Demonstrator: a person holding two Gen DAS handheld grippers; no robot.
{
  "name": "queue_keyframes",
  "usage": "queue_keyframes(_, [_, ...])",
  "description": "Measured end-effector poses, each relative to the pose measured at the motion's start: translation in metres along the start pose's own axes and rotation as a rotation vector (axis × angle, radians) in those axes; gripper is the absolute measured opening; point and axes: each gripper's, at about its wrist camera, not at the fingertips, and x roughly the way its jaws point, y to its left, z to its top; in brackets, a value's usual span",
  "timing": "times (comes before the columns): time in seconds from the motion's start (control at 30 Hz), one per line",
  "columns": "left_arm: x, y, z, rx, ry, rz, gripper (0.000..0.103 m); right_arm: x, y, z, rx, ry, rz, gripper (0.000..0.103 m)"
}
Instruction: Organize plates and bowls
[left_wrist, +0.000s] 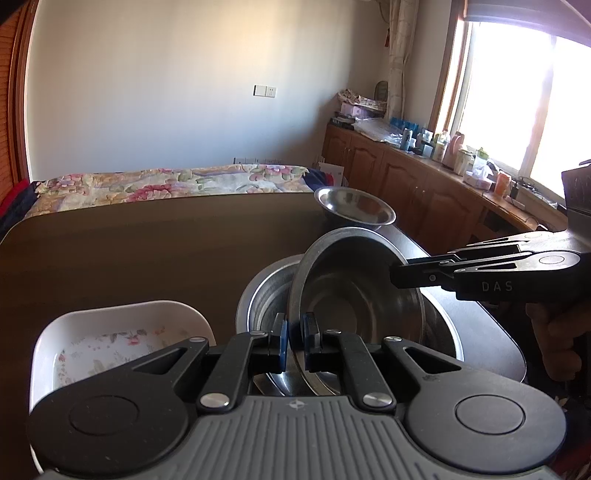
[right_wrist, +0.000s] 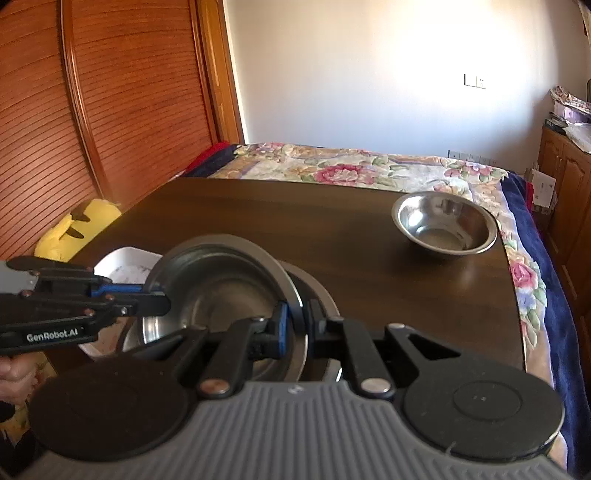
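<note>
Two printed marks, one on each gripper

In the left wrist view, the white letters "DAS" stand on the black side of the right gripper (left_wrist: 397, 275), reaching in from the right edge. In the right wrist view, "GenRobot.AI" is printed in white on the black body of the left gripper (right_wrist: 162, 302), near the left edge. Nothing else is readable.

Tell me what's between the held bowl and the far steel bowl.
Only bare table lies between the held bowl and the far bowl, as the right wrist view shows.
</note>
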Motion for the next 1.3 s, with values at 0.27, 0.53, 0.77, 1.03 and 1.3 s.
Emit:
queue_keyframes(0.27, [0.003, -0.001, -0.005, 0.015, 0.009, 0.014, 0.010, 0.000, 0.003, -0.003, -0.021, 0.005, -0.010, 0.012])
queue_keyframes(0.53, [0.007, -0.005, -0.009, 0.053, 0.000, 0.058, 0.012, 0.007, 0.005, -0.006, -0.051, 0.016, -0.020, 0.011])
queue_keyframes(0.77, [0.004, -0.005, -0.011, 0.081, -0.029, 0.096, 0.012, 0.012, 0.012, -0.010, -0.126, 0.032, -0.063, 0.011])
queue_keyframes(1.03, [0.003, -0.005, -0.014, 0.089, -0.029, 0.096, 0.012, 0.014, 0.015, -0.011, -0.142, 0.041, -0.069, 0.011])
queue_keyframes(1.3, [0.003, -0.005, -0.014, 0.083, -0.031, 0.091, 0.012, 0.018, 0.017, -0.013, -0.141, 0.041, -0.070, 0.012])
